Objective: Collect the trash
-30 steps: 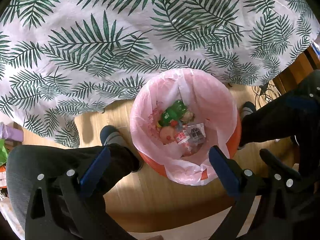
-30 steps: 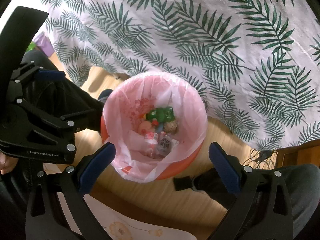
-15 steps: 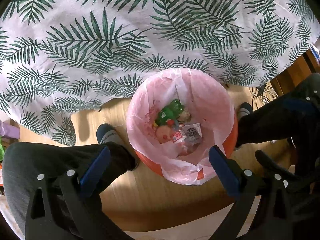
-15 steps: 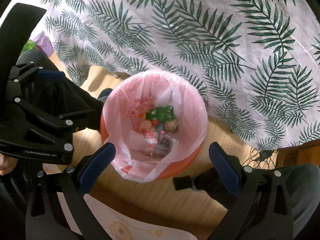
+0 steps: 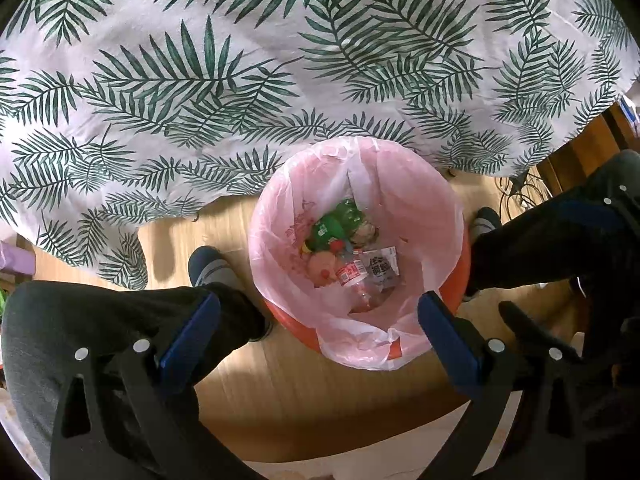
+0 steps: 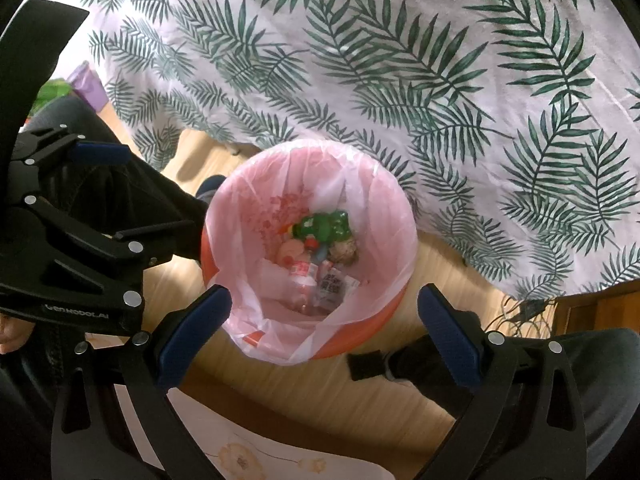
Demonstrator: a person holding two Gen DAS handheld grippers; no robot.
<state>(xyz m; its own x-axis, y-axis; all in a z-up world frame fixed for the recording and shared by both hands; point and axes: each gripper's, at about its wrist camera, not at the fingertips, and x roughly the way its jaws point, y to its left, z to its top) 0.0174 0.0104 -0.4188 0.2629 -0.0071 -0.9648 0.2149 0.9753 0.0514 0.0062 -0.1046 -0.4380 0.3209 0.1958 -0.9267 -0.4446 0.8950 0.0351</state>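
Note:
An orange trash bin lined with a pink bag stands on the wood floor below me. Inside lie a green bottle, a clear bottle with a red label, a grey wrapper and other scraps. The bin also shows in the right wrist view, with the green bottle in it. My left gripper is open and empty above the bin's near rim. My right gripper is open and empty above the same bin. The left gripper's body shows at the right view's left.
A table draped in a white cloth with green fern leaves fills the far side. The person's dark-trousered legs and feet flank the bin. Cables lie on the floor at the right. A pale sheet lies near my feet.
The left wrist view has shifted slightly, so the bin sits a little further left and up. Both grippers stay open and empty; the trash has not moved.

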